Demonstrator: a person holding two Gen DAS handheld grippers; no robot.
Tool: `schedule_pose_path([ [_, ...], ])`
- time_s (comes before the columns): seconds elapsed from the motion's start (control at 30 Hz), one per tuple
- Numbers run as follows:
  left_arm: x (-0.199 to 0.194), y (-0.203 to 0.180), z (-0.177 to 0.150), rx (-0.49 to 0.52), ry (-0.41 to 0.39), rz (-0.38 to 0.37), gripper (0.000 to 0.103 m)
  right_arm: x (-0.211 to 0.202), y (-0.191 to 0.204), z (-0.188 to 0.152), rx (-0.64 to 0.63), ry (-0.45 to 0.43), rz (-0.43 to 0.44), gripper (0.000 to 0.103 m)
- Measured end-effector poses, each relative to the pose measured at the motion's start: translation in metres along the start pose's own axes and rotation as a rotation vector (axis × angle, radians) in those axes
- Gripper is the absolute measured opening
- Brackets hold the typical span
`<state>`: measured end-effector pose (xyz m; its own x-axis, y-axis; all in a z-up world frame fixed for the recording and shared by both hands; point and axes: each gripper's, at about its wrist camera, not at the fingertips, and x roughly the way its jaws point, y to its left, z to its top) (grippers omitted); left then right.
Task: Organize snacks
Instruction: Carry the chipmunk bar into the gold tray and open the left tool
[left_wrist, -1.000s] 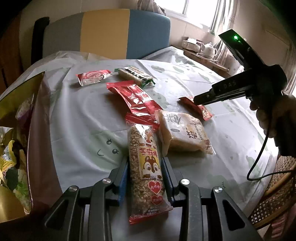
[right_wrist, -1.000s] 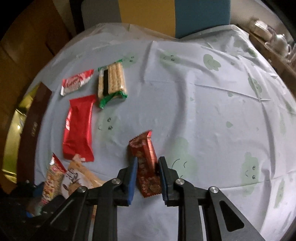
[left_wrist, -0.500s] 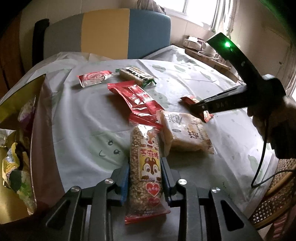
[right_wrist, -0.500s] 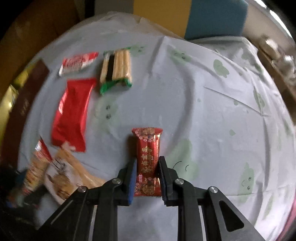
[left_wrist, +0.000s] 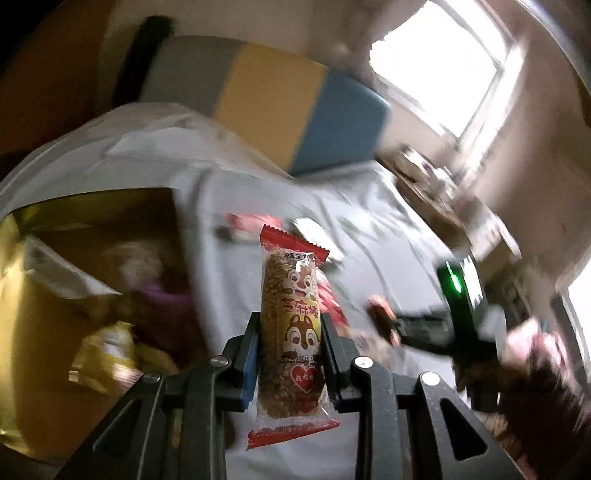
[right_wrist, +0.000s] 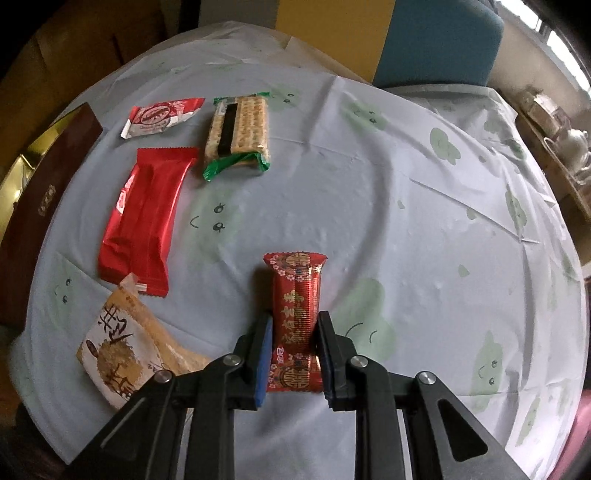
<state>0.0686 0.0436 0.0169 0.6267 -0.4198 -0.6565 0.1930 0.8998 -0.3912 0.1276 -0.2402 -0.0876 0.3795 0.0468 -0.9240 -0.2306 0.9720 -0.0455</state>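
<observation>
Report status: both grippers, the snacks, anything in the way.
Left gripper shut on squirrel snack bar, lifted beside gold box. Right gripper shut on red candy packet. Four snacks loose on tablecloth; nothing blocking.

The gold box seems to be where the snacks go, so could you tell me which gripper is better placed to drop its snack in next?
Left, probably. The left gripper holds the squirrel bar raised beside the open gold box; the right gripper holds the red packet farther away.

Left wrist view: heavy motion blur, window (left_wrist: 439, 70) blown out w/ daylight, corners dark. Right wrist view sharp, dim, soft glare on red wrapper (right_wrist: 146, 214); fisheye bends the tablecloth (right_wrist: 406, 206) edges.
</observation>
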Motion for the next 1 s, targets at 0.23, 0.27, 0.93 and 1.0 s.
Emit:
schedule_pose_path([
  [0.23,0.005,0.087,0.045,-0.184,-0.022,0.134,0.030,-0.001,0.012,-0.003,-0.028,-0.004,-0.026,0.023],
  [0.27,0.008,0.093,0.048,-0.189,-0.017,0.147,0.030,-0.001,0.013,-0.004,-0.029,-0.003,-0.027,0.023],
  [0.93,0.019,0.111,0.036,-0.188,0.036,0.320,0.037,-0.001,0.014,-0.002,-0.056,-0.006,-0.057,0.024],
  [1.0,0.014,0.102,0.026,-0.169,0.042,0.338,0.037,-0.001,0.015,-0.003,-0.061,-0.008,-0.062,0.024],
])
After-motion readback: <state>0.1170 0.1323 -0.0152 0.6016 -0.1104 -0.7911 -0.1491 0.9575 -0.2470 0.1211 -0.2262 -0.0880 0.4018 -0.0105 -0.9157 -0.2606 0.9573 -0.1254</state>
